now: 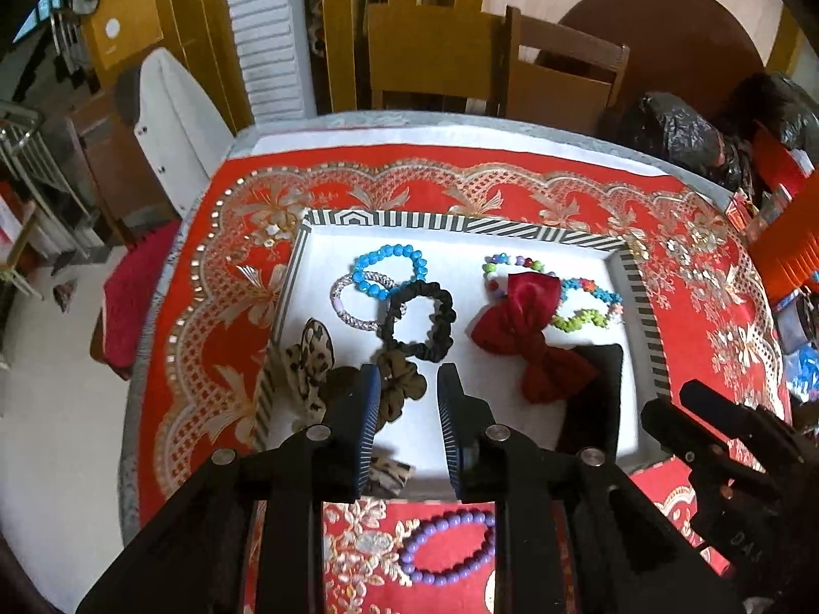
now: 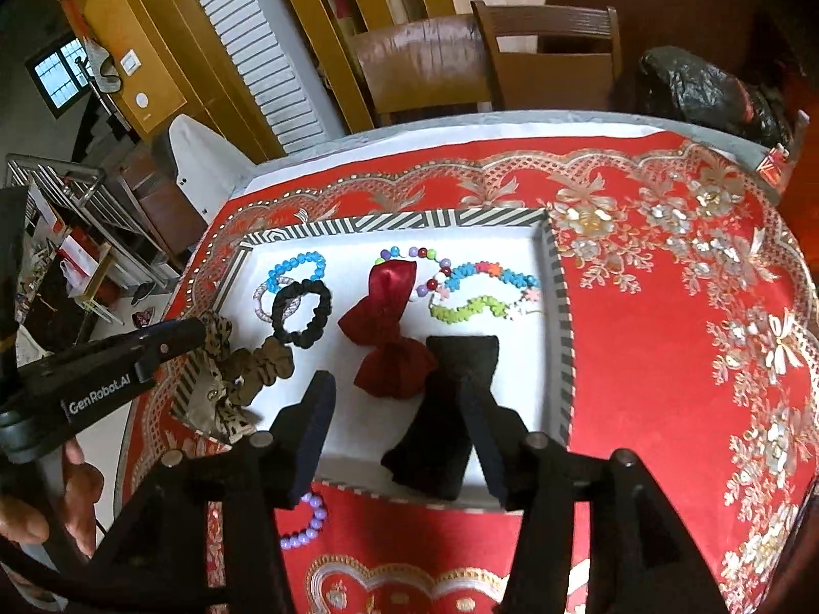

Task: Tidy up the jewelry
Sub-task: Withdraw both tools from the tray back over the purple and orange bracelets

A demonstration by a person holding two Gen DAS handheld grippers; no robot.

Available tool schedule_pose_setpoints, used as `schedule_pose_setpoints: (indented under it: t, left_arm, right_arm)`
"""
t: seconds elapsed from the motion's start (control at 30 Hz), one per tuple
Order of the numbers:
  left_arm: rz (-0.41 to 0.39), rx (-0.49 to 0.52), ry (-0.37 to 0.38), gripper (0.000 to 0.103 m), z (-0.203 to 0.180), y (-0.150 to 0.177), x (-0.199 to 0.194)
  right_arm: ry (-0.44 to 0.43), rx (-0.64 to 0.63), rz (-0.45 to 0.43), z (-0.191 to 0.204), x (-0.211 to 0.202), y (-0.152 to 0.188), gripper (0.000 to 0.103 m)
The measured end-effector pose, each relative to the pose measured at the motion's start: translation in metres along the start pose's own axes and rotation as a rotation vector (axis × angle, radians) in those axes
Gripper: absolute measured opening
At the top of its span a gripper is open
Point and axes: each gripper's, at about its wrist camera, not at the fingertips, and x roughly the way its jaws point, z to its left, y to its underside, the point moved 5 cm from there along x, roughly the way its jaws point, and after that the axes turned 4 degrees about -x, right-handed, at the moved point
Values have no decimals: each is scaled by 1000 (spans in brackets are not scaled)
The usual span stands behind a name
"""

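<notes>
Closest in, on the red embroidered cloth (image 1: 691,215) that covers the table, a purple bead bracelet (image 1: 450,547) lies outside the striped tray (image 1: 460,222), just beside its near rim. Above that rim hang both tools. The left gripper (image 1: 407,399) has its jaws parted with nothing between them, and its left finger stands in front of the leopard-print scrunchie (image 1: 396,381); whether it touches the fabric I cannot tell. The right gripper (image 2: 394,404) is spread wider, also empty, over the near right part of the tray.

Inside the white tray, near the near rim, a black velvet pad (image 2: 445,409) lies with its long axis running from the near rim inward. Left of it, the leopard-print bow (image 1: 307,363) drapes over the tray's left rim. A dark red satin bow (image 1: 522,327) sits mid-tray, its long axis running diagonally from near right to far left. Left of the red bow is a black scrunchie (image 1: 422,320), overlapping a silver sparkly bracelet (image 1: 353,302) and a blue bead bracelet (image 1: 391,268) beyond. Toward the far right corner lie a multicoloured bead bracelet (image 1: 504,268) and a flower-bead strand (image 1: 588,307).
</notes>
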Motion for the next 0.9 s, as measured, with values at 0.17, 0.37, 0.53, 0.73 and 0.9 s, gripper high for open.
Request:
schedule_pose_setpoints:
  t: [0.17, 0.37, 0.53, 0.73, 0.9]
  left_arm:
    - [-17, -5, 6, 10, -5, 15, -17]
    - [-30, -10, 8, 10, -14, 34, -33]
    - [-44, -7, 5, 10, -23, 50, -45]
    - [-53, -13, 12, 10, -32, 67, -59]
    - [-60, -3, 9, 10, -43, 81, -68]
  right_arm:
    - [17, -2, -10, -1, -22, 11, 57]
    - [28, 8, -20, -9, -44, 28, 59]
    - [40, -1, -23, -12, -61, 42, 60]
    - [41, 0, -40, -19, -82, 56, 60]
    - [57, -15, -54, -23, -98, 65, 61]
